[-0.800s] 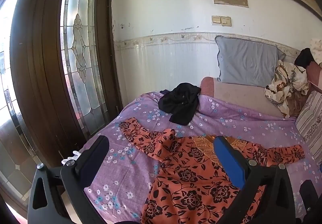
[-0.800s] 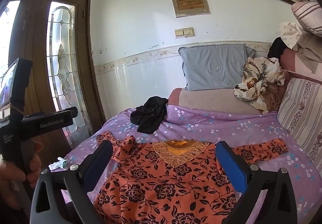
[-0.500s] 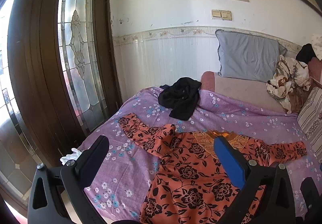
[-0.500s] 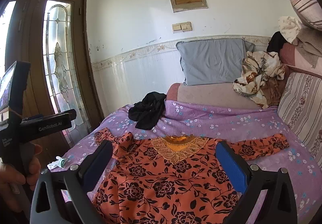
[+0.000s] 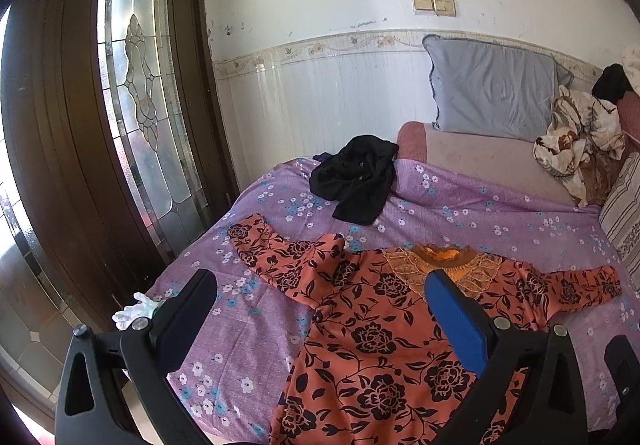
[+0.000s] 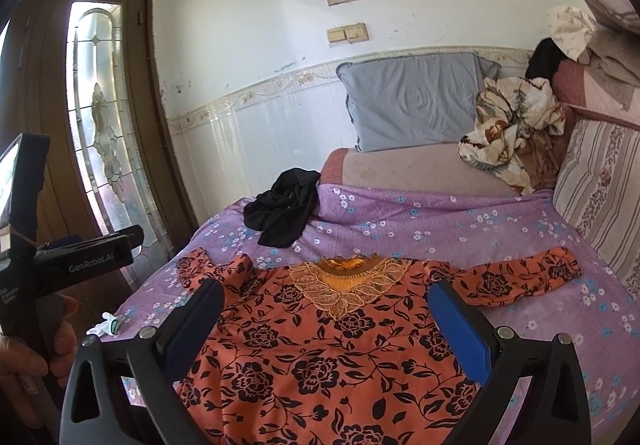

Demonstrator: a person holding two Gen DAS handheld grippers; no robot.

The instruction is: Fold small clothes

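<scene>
Both my tongs gape, empty.
My left gripper [image 5: 320, 309] and right gripper [image 6: 324, 317] hover above the orange floral top [image 6: 328, 357] at the bed's [image 6: 440, 221] near edge.

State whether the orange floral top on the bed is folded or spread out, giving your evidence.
Spread out. The orange floral top lies flat on the purple sheet, neckline showing, one sleeve stretched sideways; the other sleeve is crumpled.
</scene>
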